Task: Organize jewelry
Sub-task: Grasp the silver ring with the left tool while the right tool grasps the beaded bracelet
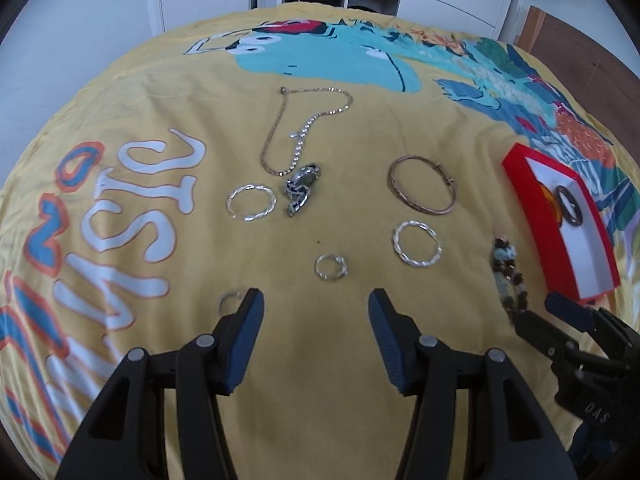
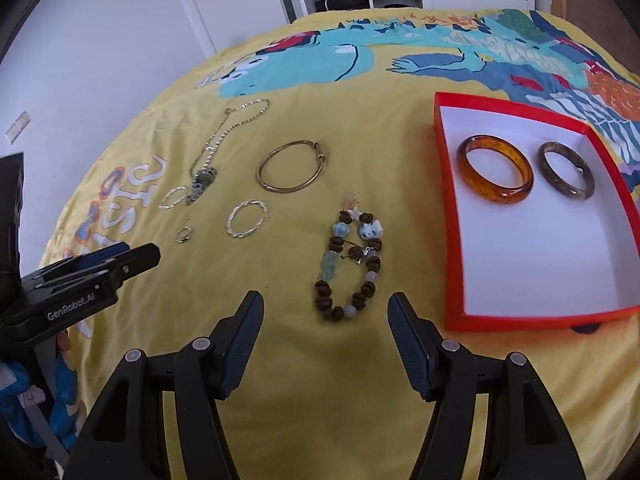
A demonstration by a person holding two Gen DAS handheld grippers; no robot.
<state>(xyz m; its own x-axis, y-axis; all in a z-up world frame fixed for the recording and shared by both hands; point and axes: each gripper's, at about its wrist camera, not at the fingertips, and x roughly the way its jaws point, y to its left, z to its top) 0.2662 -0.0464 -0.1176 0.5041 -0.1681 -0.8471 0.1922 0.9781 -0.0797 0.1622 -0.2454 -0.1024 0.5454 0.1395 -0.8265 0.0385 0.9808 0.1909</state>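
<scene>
Beaded bracelet lined up for the red box

The right gripper (image 2: 325, 316), jaws spread wide and holding nothing, hovers just short of the brown wooden-bead bracelet with pale blue stones (image 2: 350, 266), which lies on the yellow printed bedspread (image 2: 280, 360) beside the red-rimmed, white-lined box (image 2: 450, 208) already holding an amber bangle (image 2: 496, 174) and a dark bangle (image 2: 566, 171). Best to pinch one strand of beads low against the cloth, lift clear, then release inside the box. The left gripper (image 1: 316, 312) waits, also spread and empty, near a small silver ring (image 1: 330, 267).

I see a red, white-lined box (image 2: 448, 216) holding an amber bangle (image 2: 495, 174); the bedspread (image 2: 280, 360) is yellow with turquoise cartoon print.
</scene>
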